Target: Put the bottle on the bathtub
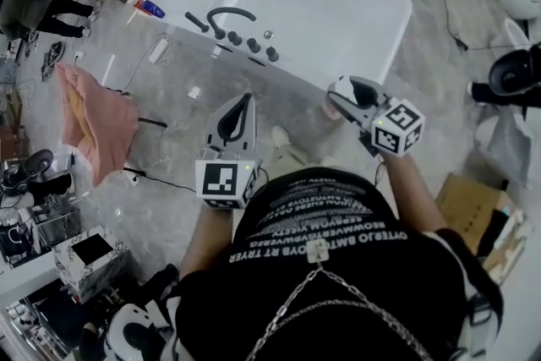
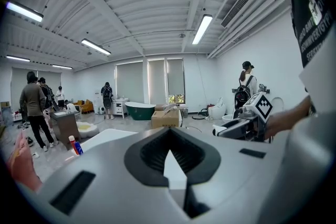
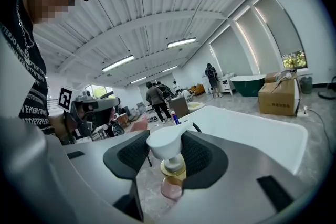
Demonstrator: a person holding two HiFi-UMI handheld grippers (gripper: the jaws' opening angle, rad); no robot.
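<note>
A pump bottle (image 3: 169, 164) with a white pump head, gold collar and pink body stands upright between my right gripper's (image 3: 167, 157) jaws, which are shut on it. In the head view the right gripper (image 1: 338, 100) holds the bottle (image 1: 333, 108) above the floor, just short of the near rim of the white bathtub (image 1: 372, 4). My left gripper (image 1: 247, 100) hovers to its left, also before the tub's near rim, with its jaws closed together and nothing between them. The left gripper view shows those closed jaws (image 2: 170, 157) and the right gripper (image 2: 247, 123) off to the right.
A black faucet (image 1: 230, 15) and knobs sit on the tub's near rim. A small bottle (image 1: 150, 8) with a red cap stands at the tub's left corner. A pink cloth (image 1: 97, 118) hangs on a stand at left. A cardboard box (image 1: 473, 207) lies at right. People stand far left.
</note>
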